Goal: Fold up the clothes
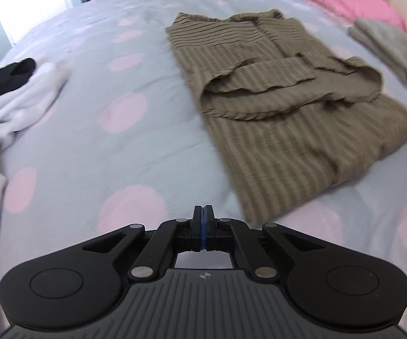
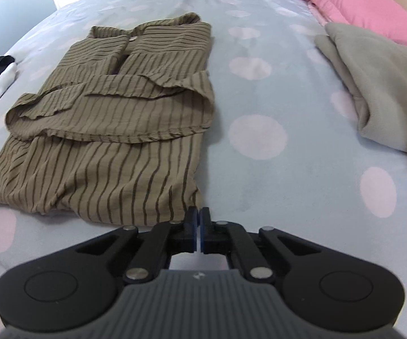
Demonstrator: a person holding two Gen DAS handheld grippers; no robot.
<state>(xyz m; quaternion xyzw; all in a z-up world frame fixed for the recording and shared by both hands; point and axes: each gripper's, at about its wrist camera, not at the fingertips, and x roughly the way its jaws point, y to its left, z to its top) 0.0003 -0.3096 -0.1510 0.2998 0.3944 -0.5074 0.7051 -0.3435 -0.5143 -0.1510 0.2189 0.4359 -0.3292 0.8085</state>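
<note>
The pale blue bed sheet with large pink dots point(image 2: 260, 169) covers the whole working surface and extends to every edge of both views. The olive-brown shirt with thin dark stripes point(image 2: 104, 130) lies flat on this sheet, partly folded: both sleeves are laid across the body, the collar points away from the cameras, and the lower hem lies nearest the grippers. In the left wrist view the same shirt point(image 1: 274, 118) sits to the right of centre. The pink pillow point(image 2: 358, 2) lies along the far right edge of the bed. The folded grey-beige cloth point(image 2: 381, 93) rests on the sheet just in front of the pillow, well apart from the shirt. The crumpled white garment point(image 1: 25, 101) lies at the left edge of the sheet, with the black garment point(image 1: 3, 79) touching its far side. The left gripper point(image 1: 203, 212) hovers above bare sheet, just beside the shirt's near corner, jaws together with nothing between them. The right gripper point(image 2: 197, 214) hovers at the shirt's hem edge, jaws likewise together and empty.
</note>
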